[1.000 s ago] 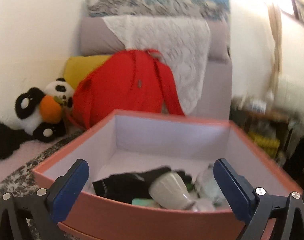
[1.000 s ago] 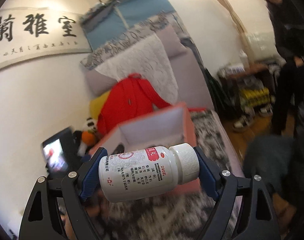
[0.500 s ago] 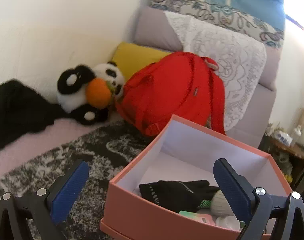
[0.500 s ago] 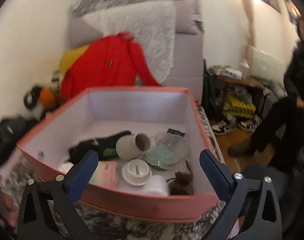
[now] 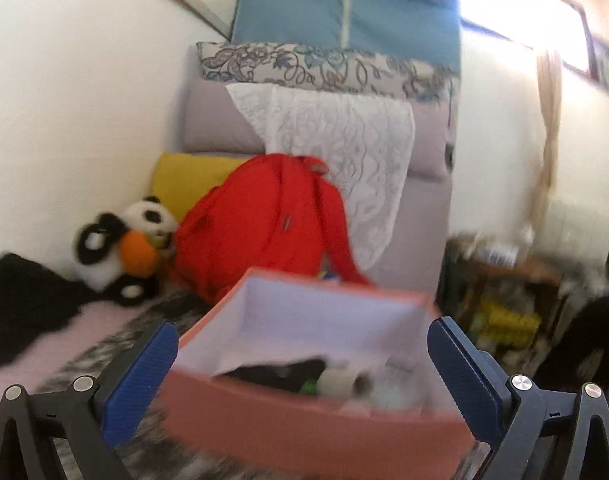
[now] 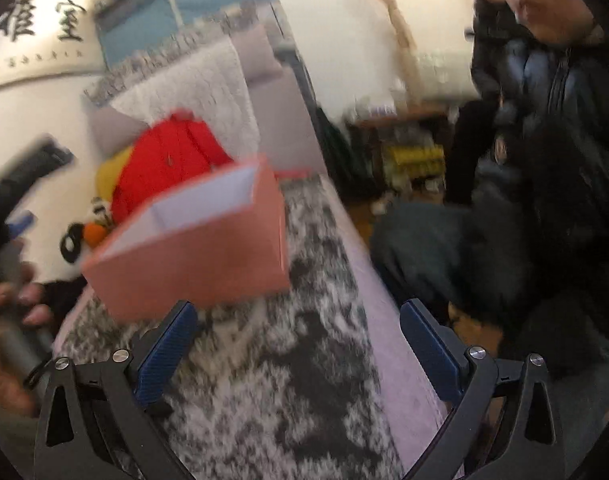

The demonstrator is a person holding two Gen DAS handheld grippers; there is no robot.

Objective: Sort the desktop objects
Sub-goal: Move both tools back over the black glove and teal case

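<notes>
A pink box [image 5: 304,428] with a white inside stands on a grey patterned rug [image 6: 288,380]. In the left wrist view it holds a black glove [image 5: 280,372], a pale cup [image 5: 340,380] and blurred clear items. My left gripper [image 5: 308,384] is open and empty, its blue fingers either side of the box's near wall. My right gripper [image 6: 298,354] is open and empty, low over the rug, in front of the box [image 6: 200,256]. The box's contents are hidden in the right wrist view.
A red backpack [image 5: 260,224], a yellow cushion [image 5: 184,184] and a panda toy [image 5: 120,252] sit behind the box against a sofa with a white lace cloth [image 5: 340,152]. People in dark coats [image 6: 556,160] are on the right. A low shelf [image 5: 504,300] stands at the right.
My right gripper let the white bottle go into the box, then pulled back and away to the right. My left gripper swung left and back, staying open.
</notes>
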